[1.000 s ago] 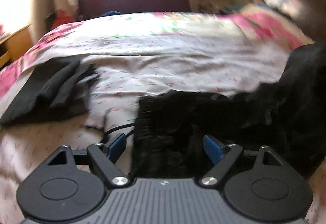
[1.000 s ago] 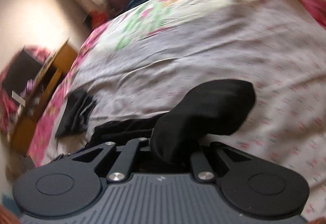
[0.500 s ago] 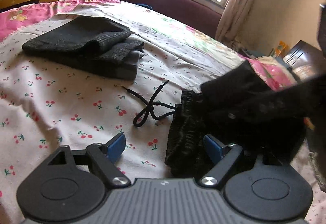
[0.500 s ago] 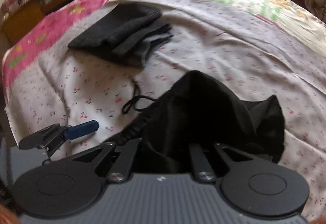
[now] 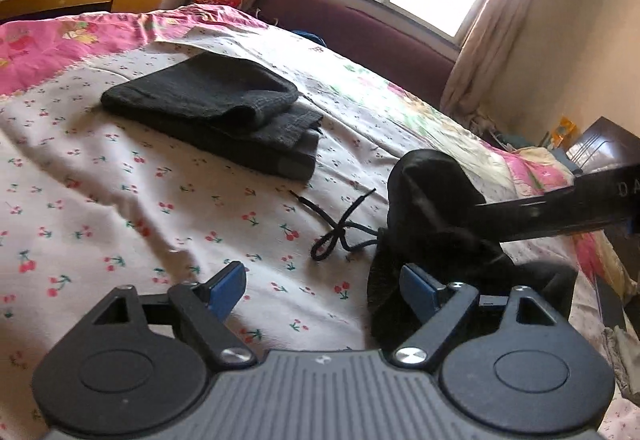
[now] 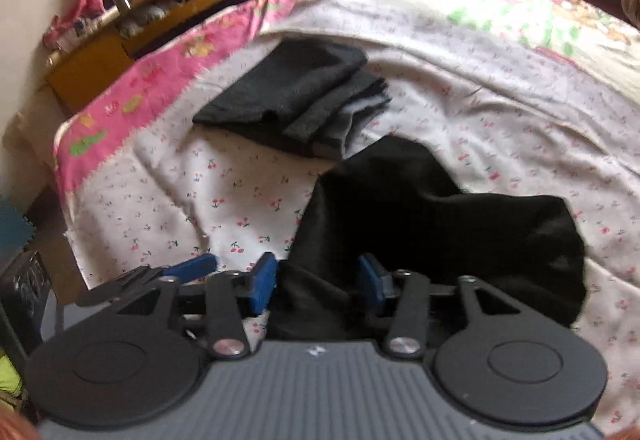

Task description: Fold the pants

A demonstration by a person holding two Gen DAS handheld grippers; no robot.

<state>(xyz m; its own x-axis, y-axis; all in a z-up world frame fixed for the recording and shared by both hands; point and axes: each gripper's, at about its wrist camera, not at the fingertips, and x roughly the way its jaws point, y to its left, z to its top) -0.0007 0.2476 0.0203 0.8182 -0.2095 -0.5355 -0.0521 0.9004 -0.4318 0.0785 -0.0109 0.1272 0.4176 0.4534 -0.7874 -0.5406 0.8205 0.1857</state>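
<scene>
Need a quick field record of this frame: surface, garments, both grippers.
surface: bed sheet with cherry print
pants in work: black pants, bunched, not flat
drawstring: black cord lying loose on the sheet
other garment: folded dark pants, set apart
left gripper: open, nothing between fingers
right gripper: jaws have just been opening, black pants between them

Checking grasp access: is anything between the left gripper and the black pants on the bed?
Nothing visible: the left gripper is open, and the black pants lie bunched against its right finger, on bare sheet.
</scene>
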